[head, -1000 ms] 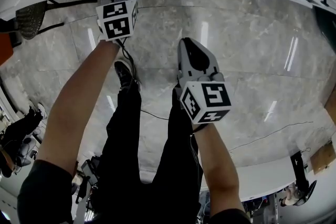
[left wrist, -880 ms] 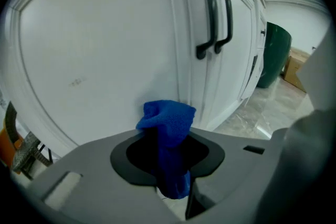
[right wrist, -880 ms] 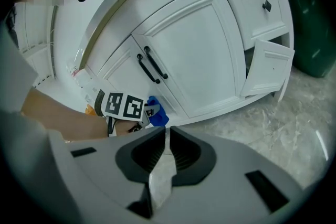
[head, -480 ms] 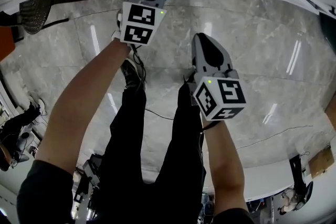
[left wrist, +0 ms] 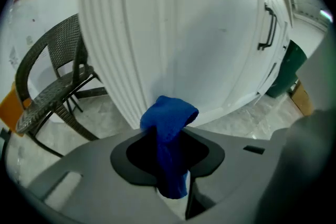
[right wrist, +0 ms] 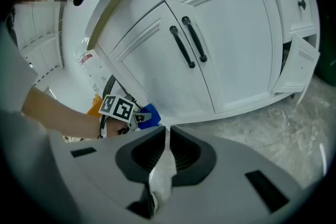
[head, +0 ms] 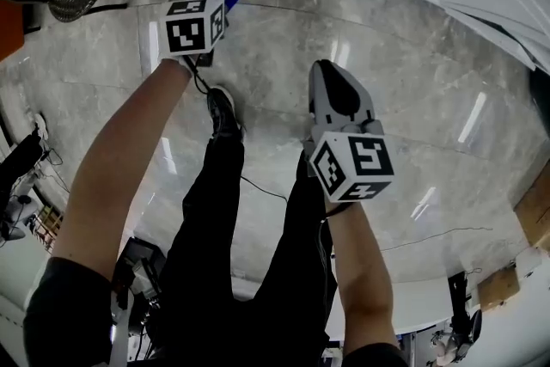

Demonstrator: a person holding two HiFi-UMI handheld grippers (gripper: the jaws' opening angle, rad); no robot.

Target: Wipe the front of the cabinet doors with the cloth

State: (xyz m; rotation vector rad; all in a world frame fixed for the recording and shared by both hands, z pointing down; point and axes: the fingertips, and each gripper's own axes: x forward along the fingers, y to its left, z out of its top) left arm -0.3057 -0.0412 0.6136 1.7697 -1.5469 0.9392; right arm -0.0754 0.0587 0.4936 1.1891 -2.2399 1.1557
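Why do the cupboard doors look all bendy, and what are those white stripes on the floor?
Right gripper view: the wide-angle lens bows the straight cabinet doors and darkens the picture's corners. Left gripper view: the same bending, with the blue cloth looming large because it is so close. Head view: the white stripes on the floor look like lights reflected in its shiny surface.

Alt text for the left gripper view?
The left gripper clamps a bunched blue cloth, pointed at the ribbed corner of a white cabinet. A dark woven chair stands at left; a black door handle shows upper right.
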